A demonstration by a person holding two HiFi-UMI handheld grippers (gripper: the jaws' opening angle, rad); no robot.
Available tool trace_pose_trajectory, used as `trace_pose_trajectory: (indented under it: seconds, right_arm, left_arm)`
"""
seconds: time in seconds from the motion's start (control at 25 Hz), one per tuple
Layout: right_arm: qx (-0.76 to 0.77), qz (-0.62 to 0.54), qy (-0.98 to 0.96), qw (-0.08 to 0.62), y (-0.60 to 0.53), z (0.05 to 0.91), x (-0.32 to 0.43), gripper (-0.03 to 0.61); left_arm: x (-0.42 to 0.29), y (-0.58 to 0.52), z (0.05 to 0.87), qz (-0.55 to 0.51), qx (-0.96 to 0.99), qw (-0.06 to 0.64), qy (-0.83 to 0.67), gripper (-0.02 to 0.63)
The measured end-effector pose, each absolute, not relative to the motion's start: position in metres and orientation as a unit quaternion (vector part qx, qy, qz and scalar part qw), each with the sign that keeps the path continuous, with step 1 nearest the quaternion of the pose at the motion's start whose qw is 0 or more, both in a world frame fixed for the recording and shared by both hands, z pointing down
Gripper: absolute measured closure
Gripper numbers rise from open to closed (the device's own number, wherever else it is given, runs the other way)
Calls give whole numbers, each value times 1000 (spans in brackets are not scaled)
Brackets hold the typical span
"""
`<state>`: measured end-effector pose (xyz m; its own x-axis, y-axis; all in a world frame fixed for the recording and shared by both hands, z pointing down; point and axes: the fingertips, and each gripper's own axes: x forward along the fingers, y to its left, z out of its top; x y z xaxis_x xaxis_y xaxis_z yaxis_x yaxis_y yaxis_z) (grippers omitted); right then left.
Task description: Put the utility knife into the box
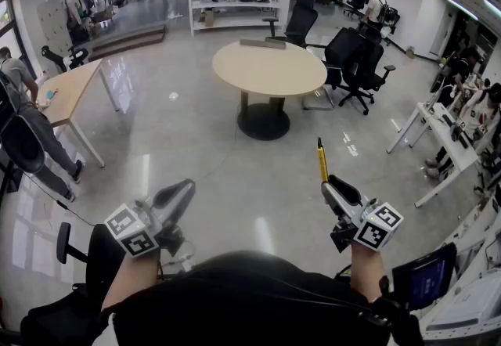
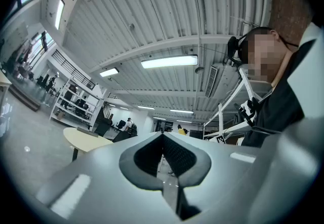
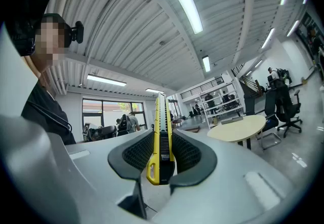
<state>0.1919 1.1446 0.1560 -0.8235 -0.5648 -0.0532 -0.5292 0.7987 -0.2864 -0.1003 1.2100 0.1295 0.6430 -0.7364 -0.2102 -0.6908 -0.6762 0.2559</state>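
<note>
My right gripper (image 1: 329, 185) is shut on a yellow utility knife (image 1: 321, 161), which sticks out forward past the jaws over the grey floor. In the right gripper view the knife (image 3: 161, 116) stands on edge between the two dark pads, gripped near its rear end by the right gripper (image 3: 162, 139). My left gripper (image 1: 186, 189) is held level at the lower left; in its own view the left gripper (image 2: 163, 136) has its pads meeting at the tips with nothing between them. No box shows in any view.
A round beige table (image 1: 268, 68) stands ahead on the floor, with black office chairs (image 1: 356, 63) to its right. A wooden desk (image 1: 70, 90) and a person (image 1: 23, 109) are at the left, white desks (image 1: 438, 129) at the right, a monitor (image 1: 427, 278) at the lower right.
</note>
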Motion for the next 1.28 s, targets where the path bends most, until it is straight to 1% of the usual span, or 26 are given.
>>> trace_pose_trajectory:
  seconds: [0.4,0.8,1.08,1.28]
  right_arm:
    - [-298,-136,942,74,1138,163,229,449]
    - [-311,-137,938,71,1127,159,319,449]
    - [-326,-133,934,58,1117,167,383,449]
    - [-333,-143,930,59,1106,176,399,449]
  left_arm:
    - [-65,1196,132,-144,908,79,-385,617]
    - [20,1172,121,-143,912,77,-376,617]
    - [86,1150,128,-137,918,92,-361,617]
    - [102,1132,133,-129,921,102,-353,617]
